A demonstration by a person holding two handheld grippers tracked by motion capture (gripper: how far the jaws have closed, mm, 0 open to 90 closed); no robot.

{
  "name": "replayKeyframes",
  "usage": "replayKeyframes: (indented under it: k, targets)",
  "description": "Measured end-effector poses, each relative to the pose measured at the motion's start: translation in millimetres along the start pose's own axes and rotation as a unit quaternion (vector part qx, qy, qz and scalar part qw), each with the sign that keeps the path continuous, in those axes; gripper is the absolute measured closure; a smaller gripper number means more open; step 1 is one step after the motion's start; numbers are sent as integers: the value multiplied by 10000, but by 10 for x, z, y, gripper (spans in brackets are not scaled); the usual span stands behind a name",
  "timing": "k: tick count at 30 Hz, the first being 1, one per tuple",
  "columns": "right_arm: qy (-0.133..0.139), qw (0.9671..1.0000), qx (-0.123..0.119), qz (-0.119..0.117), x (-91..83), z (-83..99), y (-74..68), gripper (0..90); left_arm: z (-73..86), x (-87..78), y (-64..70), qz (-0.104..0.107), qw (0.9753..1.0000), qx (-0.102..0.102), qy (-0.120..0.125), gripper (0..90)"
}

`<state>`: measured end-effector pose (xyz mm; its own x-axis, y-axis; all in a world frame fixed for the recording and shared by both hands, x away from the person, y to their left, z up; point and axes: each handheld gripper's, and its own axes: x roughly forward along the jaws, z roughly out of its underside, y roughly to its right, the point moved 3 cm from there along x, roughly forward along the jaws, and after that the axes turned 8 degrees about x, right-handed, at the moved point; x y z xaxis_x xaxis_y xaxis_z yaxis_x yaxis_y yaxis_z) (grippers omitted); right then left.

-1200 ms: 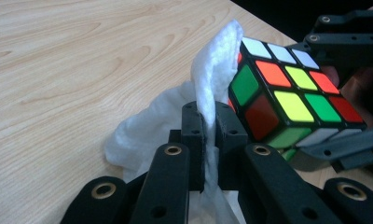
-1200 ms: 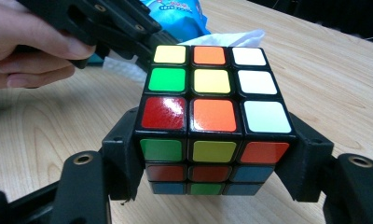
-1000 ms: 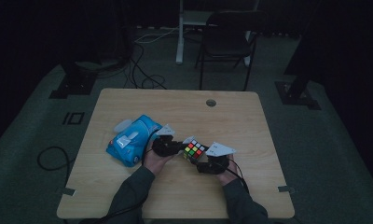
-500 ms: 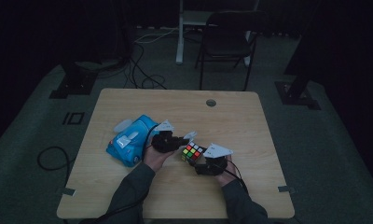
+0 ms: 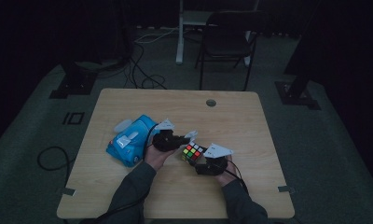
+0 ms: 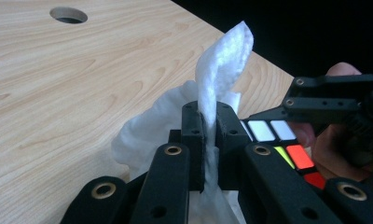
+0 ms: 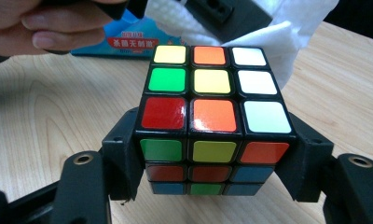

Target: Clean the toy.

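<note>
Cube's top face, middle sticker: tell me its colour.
Yellow. The cube shows it best in the right gripper view, between a green sticker and a white one.

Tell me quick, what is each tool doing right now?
Left tool: closed on the white wipe.
Right tool: closed on the puzzle cube, jaws clamping its two sides.

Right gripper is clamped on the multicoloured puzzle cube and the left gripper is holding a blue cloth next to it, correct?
Not quite: the cloth is white, not blue. The left gripper view shows the left gripper shut on a white wipe. The right gripper does clamp the multicoloured puzzle cube beside it.
</note>
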<state>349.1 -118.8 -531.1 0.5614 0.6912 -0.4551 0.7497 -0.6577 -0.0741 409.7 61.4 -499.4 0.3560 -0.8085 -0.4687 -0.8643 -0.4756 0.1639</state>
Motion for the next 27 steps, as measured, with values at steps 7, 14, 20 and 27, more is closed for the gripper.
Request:
replayKeyframes:
  k: [7, 14, 20, 27]
  targets:
    - [94, 9999, 1, 44, -38, -23, 26, 342, 74, 59, -21, 70, 9998, -84, -149, 856]
    - [161, 9999, 5, 48, -64, -44, 35, 342, 158, 102, -42, 81, 9994, -126, -305, 856]
    - [224, 9997, 66, 122, -99, -60, 90, 342, 252, 110, -21, 75, 9991, -142, -404, 856]
    - [211, 9993, 178, 233, -110, -52, 144, 342, 314, 55, 52, -57, 9986, 42, -528, 856]
